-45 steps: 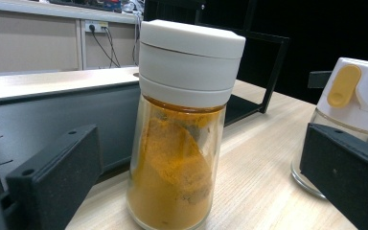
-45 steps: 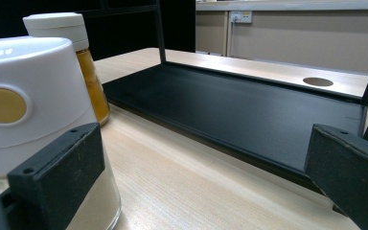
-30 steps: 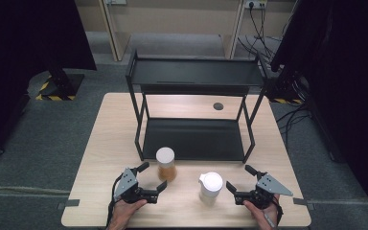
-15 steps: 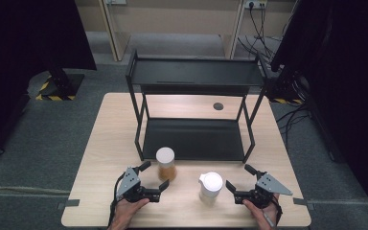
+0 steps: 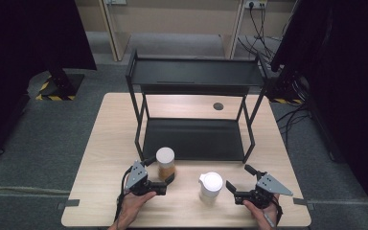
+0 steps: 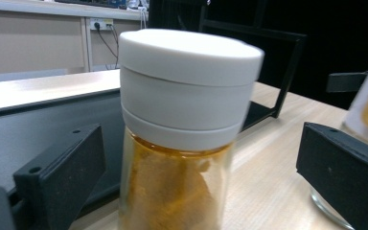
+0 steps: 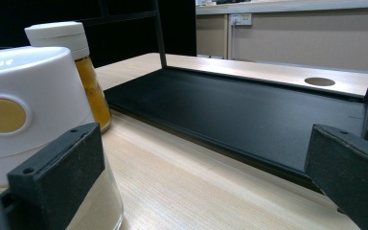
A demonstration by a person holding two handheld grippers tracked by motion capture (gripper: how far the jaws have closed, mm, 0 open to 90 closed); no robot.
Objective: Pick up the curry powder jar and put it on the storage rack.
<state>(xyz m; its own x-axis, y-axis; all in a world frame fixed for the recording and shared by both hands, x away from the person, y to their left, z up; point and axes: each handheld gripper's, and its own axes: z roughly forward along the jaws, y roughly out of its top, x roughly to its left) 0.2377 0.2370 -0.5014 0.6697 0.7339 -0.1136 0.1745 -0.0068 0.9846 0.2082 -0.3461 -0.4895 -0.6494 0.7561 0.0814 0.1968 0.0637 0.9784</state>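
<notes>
High view, two jars (image 5: 165, 163) (image 5: 210, 187), one rack (image 5: 194, 76), left claw (image 5: 165, 182) released round amber jar, right claw (image 5: 242, 184) released.

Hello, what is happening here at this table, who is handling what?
A person sits at a wooden table with a gripper in each hand. The left gripper has its open jaws around a jar of orange-brown powder with a white lid; the jaws have just been closing a little, with gaps on both sides of the jar. The right gripper waits open beside a white-capped jar. Both jars stand in front of a black two-level shelf.
</notes>
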